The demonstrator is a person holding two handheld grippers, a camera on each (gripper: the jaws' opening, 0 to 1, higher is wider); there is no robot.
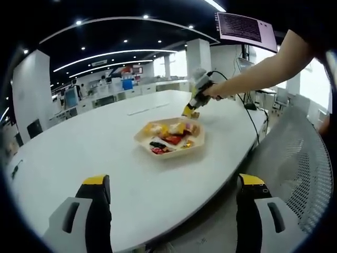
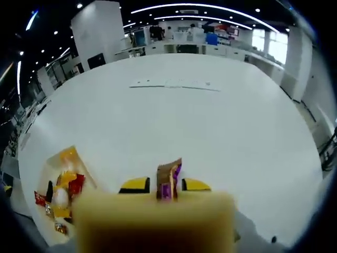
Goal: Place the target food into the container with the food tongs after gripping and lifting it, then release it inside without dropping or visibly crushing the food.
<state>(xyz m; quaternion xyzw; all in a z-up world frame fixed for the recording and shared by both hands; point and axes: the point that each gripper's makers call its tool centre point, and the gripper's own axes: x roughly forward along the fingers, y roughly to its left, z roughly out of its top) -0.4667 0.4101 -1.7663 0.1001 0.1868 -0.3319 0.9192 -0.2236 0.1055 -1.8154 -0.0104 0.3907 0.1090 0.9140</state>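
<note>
- Right gripper (image 2: 162, 185): jaws closed on a brown-purple snack packet (image 2: 169, 179), held above the white surface (image 2: 210, 121), just beyond the tray (image 1: 197, 148) of wrapped snacks.
- Left gripper (image 1: 174, 184): jaws wide apart, holding nothing, at the surface's near edge.

A small snack packet (image 2: 169, 181), brown with purple at its lower part, stands upright and crinkled, pinched between the yellow tips of the right gripper (image 2: 165, 185) above the white table. The tray (image 1: 196, 149), a shallow pale beige dish, sits on the tabletop, heaped with wrapped snacks (image 1: 169, 136) in yellow, red and dark wrappers. The packet is beside the tray, apart from it.
</note>
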